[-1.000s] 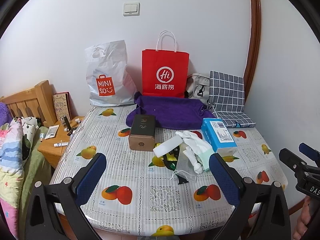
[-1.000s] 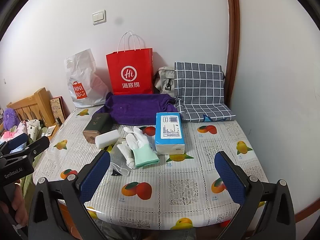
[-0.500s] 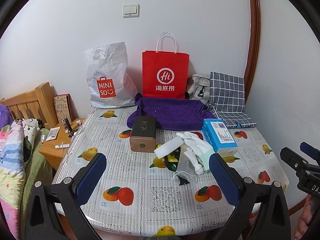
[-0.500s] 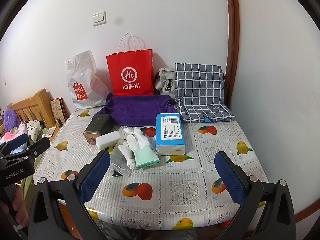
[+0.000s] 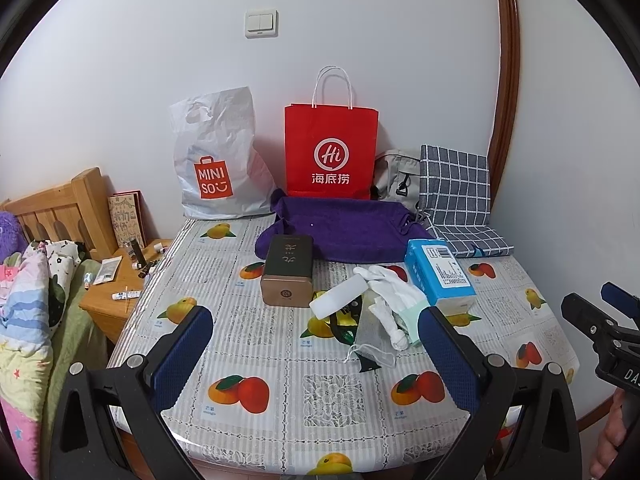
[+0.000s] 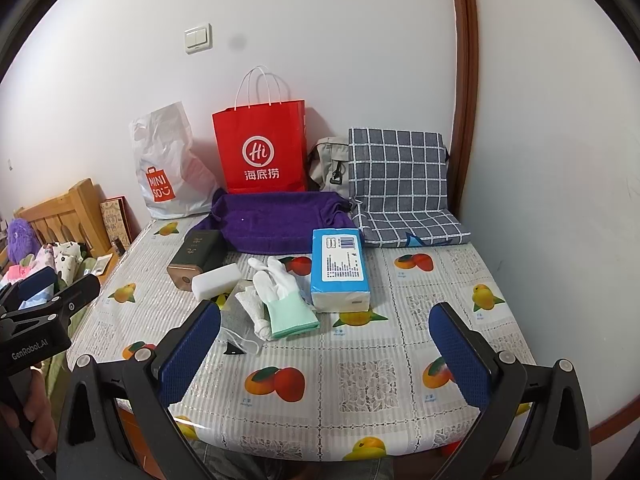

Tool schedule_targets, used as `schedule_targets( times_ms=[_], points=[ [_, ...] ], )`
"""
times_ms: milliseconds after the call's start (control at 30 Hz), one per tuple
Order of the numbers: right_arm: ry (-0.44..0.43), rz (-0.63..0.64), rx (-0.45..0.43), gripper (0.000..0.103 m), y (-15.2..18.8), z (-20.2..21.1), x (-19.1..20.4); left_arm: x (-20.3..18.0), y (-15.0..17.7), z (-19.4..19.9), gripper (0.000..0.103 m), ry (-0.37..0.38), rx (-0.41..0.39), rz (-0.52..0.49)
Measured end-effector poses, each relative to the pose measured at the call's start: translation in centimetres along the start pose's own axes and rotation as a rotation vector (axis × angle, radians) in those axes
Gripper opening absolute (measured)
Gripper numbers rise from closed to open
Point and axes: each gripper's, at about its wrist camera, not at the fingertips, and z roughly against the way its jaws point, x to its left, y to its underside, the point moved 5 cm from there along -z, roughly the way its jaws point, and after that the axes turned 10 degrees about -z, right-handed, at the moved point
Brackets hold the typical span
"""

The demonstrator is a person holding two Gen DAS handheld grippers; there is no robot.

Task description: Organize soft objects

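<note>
Soft lot, mid-table (image 6: 360, 376): white gloves (image 6: 276, 280) with mint cuffs, sponge block (image 6: 216, 281), tissue pack (image 6: 339, 267), mesh pouch (image 5: 372, 328). Left tongs (image 5: 316, 356) and right tongs (image 6: 324, 356): both spread wide, empty, near the table's front edge. Advice: pinch the glove at its cuff and lift clear of the pouch strings.

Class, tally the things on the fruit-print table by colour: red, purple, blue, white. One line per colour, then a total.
Red: 1, paper bag
Purple: 1, towel
Blue: 1, tissue pack
White: 2, Miniso bag, sponge block
Total: 5
</note>
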Motion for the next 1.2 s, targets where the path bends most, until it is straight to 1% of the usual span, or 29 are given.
schedule_targets(
  times_ms=[1000, 1200],
  points=[
    [-0.007, 0.003, -0.004, 0.103, -0.27, 0.33, 0.49, -0.31, 0.17, 0.05, 0.103, -0.004, -0.001, -0.003],
    [-0.013, 0.004, -0.008, 0.103, -0.11, 0.33, 0.51, -0.42, -0.32, 0.44, 0.103, 0.010, -0.012, -0.007]
  ],
)
